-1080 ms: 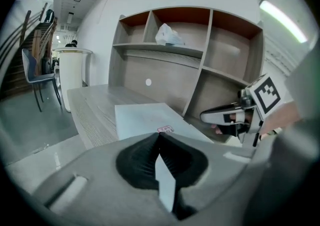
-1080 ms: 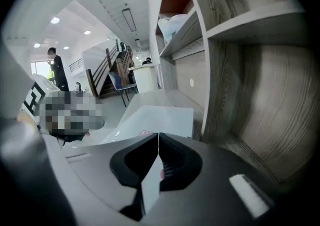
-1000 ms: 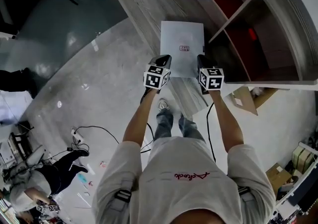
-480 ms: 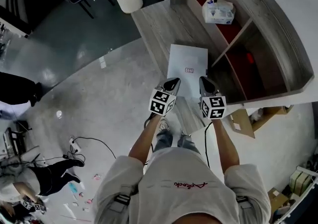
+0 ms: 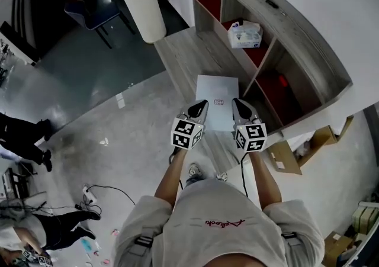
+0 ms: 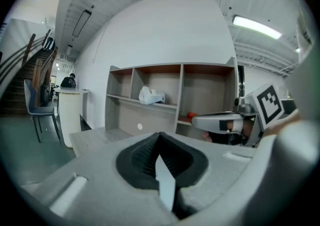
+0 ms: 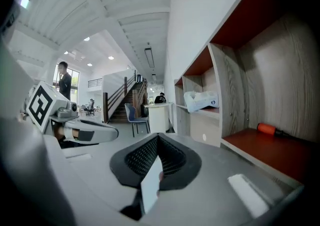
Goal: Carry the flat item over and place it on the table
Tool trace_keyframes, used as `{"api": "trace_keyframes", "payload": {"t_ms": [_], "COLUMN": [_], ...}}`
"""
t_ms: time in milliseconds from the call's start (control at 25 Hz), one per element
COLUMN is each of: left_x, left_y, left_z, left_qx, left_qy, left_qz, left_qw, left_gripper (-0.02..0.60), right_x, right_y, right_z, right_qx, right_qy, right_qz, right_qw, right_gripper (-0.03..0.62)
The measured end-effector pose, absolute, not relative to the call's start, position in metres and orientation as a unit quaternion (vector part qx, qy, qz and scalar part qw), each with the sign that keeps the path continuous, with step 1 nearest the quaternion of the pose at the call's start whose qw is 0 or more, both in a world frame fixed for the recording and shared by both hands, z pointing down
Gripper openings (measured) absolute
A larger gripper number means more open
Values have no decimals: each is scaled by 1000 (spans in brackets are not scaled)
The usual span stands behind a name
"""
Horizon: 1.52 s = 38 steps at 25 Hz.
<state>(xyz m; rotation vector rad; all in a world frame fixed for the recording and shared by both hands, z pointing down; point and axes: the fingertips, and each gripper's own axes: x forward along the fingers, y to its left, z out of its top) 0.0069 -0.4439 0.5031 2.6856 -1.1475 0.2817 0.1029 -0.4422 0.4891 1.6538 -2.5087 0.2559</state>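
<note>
A thin, stiff white sheet (image 5: 217,97) with a small red mark is held flat over the grey wood-grain platform (image 5: 189,58), beside the red-lined shelf (image 5: 284,76). The left tool (image 5: 199,106) and the right tool (image 5: 237,105) each pinch its near edge, jaws clamped tight.

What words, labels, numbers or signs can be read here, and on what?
Nothing reads clearly.
Red mark on the flat white item: too small to read.
Red script word on the person's shirt: too blurred to read.
Print on the pack on the shelf: too small to read.
Cubes on left tongs and right tongs: black-and-white square patterns, no letters.
</note>
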Motion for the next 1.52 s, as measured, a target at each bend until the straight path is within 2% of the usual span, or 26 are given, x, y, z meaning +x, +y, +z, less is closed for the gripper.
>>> {"api": "trace_keyframes", "payload": {"t_ms": [440,1520], "left_x": [0,9], "left_y": [-456,-446], "left_z": [442,445], "left_qx": [913,912], "left_qy": [-400,-403], "left_qz": [52,50], "left_qw": [60,66], "left_gripper": [0,0], "right_x": [100,102], "right_y": [-445,-434], "right_z": [441,441], "right_qx": [551,551], "right_qy": [-833,-832], "right_qz": [46,58], "right_qw": [27,4], "right_gripper": [5,5]}}
